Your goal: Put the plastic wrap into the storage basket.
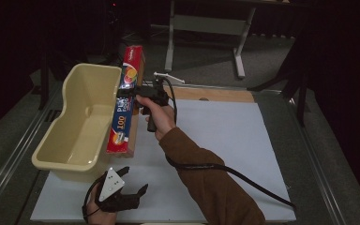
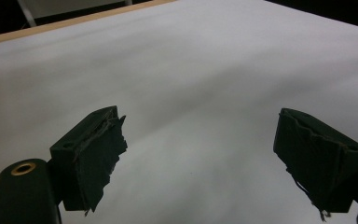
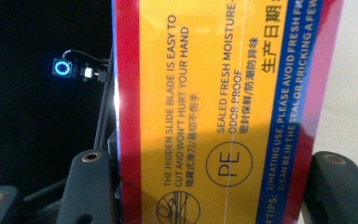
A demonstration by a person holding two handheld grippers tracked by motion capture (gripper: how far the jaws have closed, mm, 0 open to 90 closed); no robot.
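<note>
Right tool (image 1: 136, 97) is gripping the long cling-film box (image 1: 126, 101) across its width, holding it lifted and tilted against the right rim of the cream tub (image 1: 70, 129). Behind it, the sleeved forearm is reaching forward over the white surface (image 1: 225, 136). Left tool (image 1: 131, 185) is resting near the front edge, jaws standing wide apart with nothing between them.

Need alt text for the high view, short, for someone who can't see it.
The right hand-held gripper clamps a long red and blue cling-film box beside the rim of a cream plastic tub. The left hand-held gripper rests open on the white table sheet near the bottom edge.
</note>
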